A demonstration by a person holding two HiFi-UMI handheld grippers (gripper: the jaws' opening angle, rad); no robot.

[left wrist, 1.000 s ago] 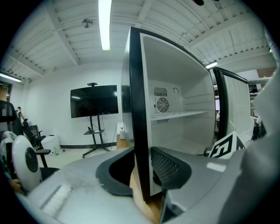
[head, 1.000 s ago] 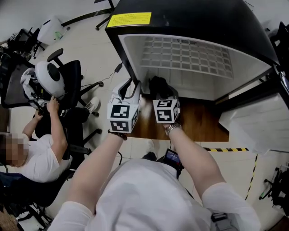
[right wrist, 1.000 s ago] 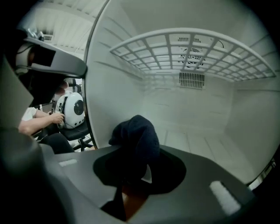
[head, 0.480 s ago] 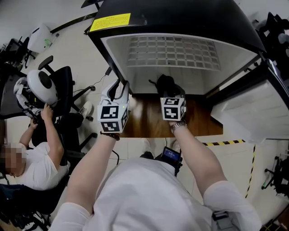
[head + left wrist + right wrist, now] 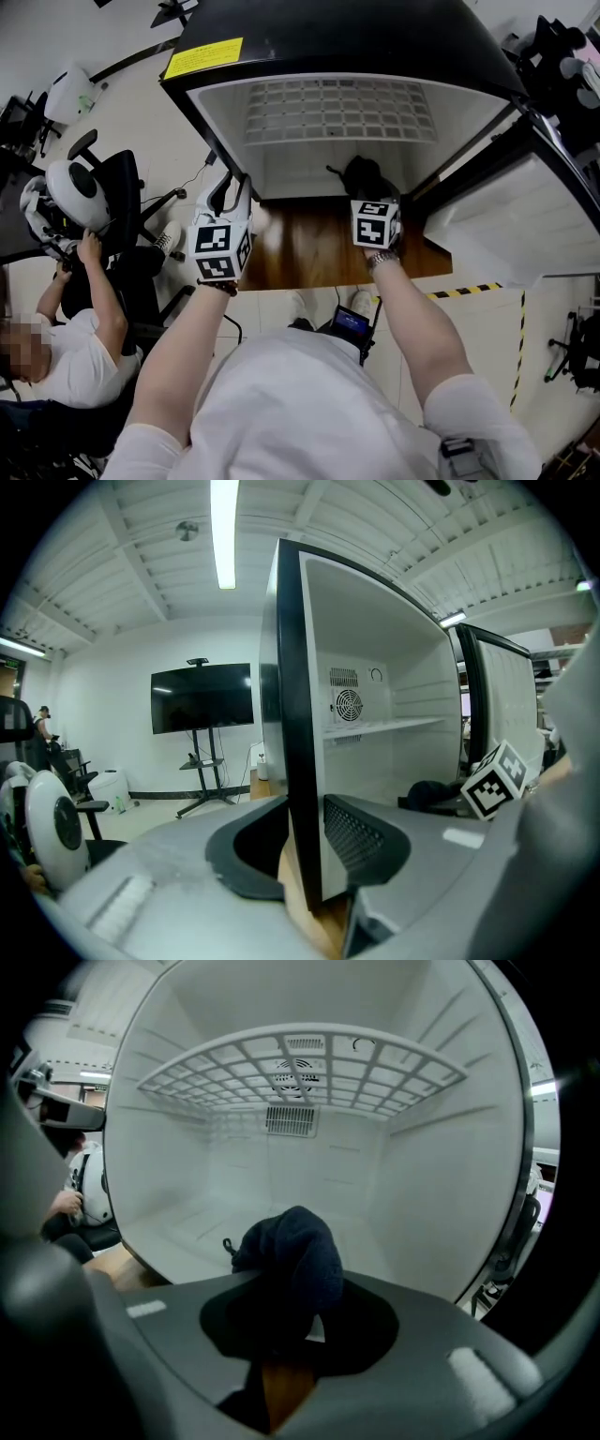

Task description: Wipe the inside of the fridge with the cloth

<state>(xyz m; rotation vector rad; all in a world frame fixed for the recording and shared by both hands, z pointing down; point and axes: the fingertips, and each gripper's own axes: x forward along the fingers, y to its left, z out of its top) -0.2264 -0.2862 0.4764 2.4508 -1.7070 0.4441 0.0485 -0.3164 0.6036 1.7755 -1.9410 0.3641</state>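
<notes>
- Cloth (image 5: 292, 1246), a dark bunched wad, is pinched in your right gripper (image 5: 286, 1330). The jaws are clenched on its lower part, so the loose top bulges forward as a wiping face.
- It hangs at the mouth of the fridge (image 5: 356, 37), low over the white compartment floor (image 5: 178, 1227) and under the wire shelf (image 5: 300, 1068). In the head view it is toward the right of the opening. No view shows whether it touches the floor.
- Your left gripper (image 5: 309, 850) straddles the front edge of the fridge's left wall. Its jaws look closed on that edge, probably to steady the small cabinet against the push of wiping.
- The door (image 5: 511, 220) stands swung wide on the right, which leaves the opening free for your arm.
- The fridge sits on a wooden board (image 5: 309, 248). A seated person (image 5: 66, 328) is well apart on the left.
</notes>
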